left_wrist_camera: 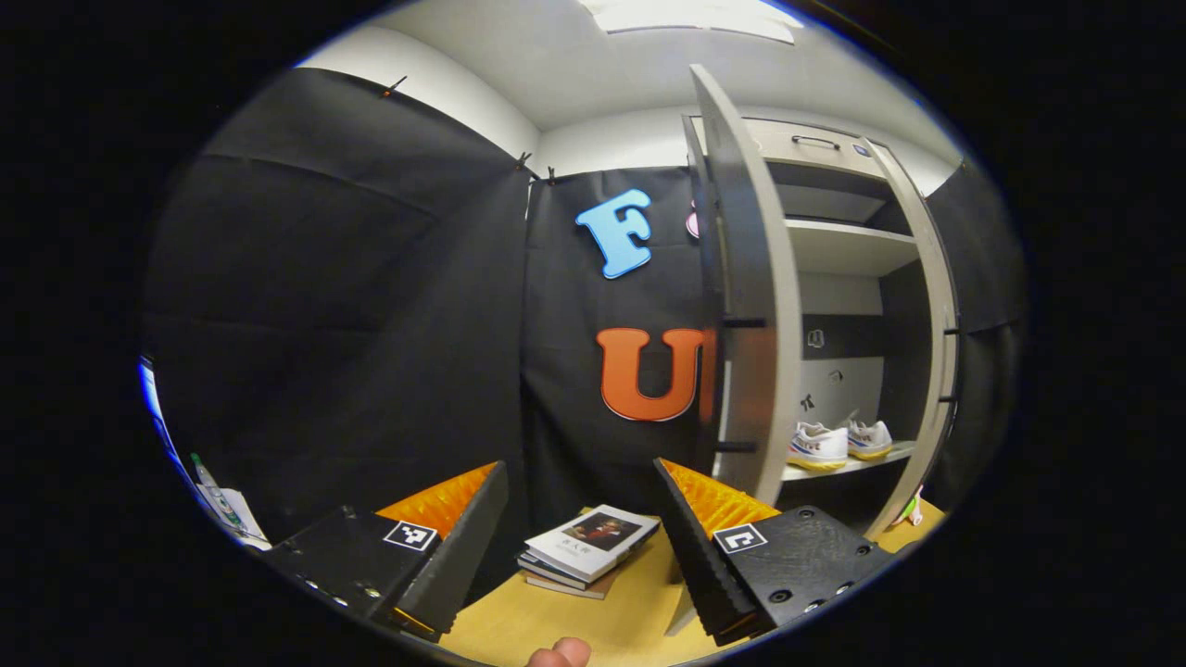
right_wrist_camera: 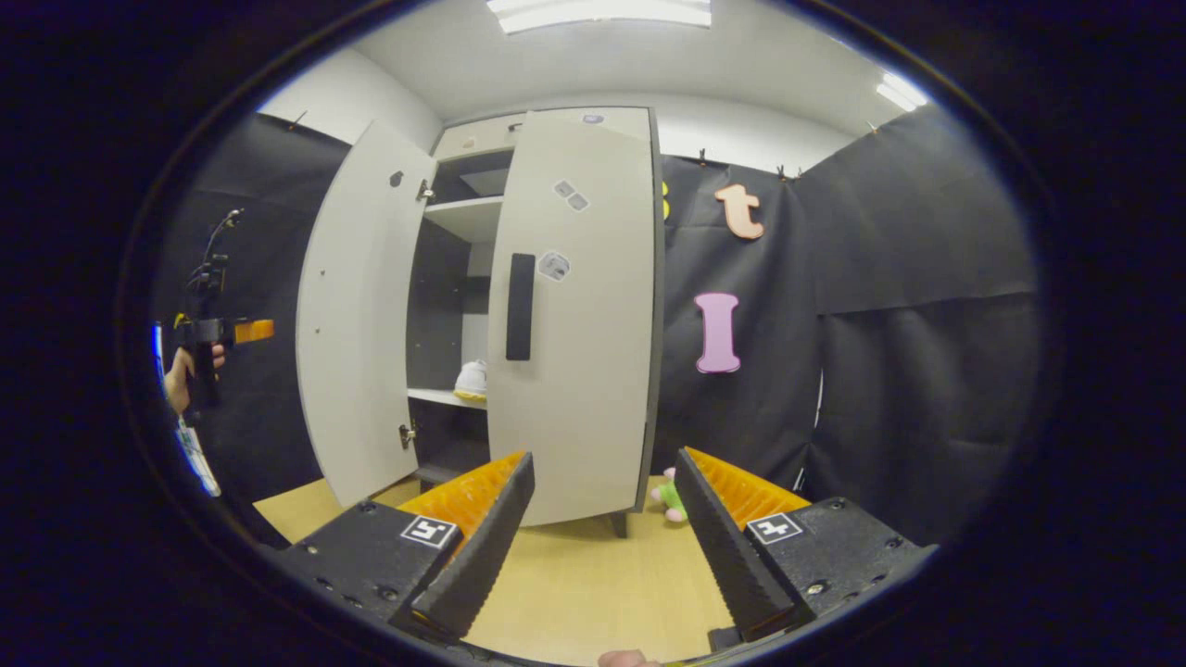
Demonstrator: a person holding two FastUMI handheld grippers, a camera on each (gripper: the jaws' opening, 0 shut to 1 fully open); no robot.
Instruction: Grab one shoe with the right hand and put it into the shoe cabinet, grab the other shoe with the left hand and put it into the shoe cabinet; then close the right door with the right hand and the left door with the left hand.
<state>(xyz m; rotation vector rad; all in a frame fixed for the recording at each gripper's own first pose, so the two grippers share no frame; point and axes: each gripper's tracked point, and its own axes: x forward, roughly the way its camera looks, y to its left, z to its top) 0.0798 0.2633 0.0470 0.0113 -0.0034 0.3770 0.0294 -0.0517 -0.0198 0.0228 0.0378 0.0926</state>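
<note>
Two white shoes (left_wrist_camera: 817, 446) (left_wrist_camera: 869, 438) with yellow soles stand side by side on a lower shelf of the pale shoe cabinet (left_wrist_camera: 848, 248). Its left door (left_wrist_camera: 752, 306) stands wide open, edge-on to me, just right of my left gripper (left_wrist_camera: 581, 468), which is open and holds nothing. In the right gripper view the right door (right_wrist_camera: 574, 315) with its dark handle (right_wrist_camera: 520, 306) covers most of the opening; one shoe (right_wrist_camera: 473, 380) shows in the gap beside the open left door (right_wrist_camera: 357, 315). My right gripper (right_wrist_camera: 604, 459) is open and holds nothing, a short way in front of that door.
A small stack of books (left_wrist_camera: 588, 547) lies on the wooden surface (left_wrist_camera: 574, 621) ahead of the left gripper. A pink and green plush toy (right_wrist_camera: 669, 500) sits by the cabinet's right foot. A hand holds the left gripper (right_wrist_camera: 243, 331) at far left.
</note>
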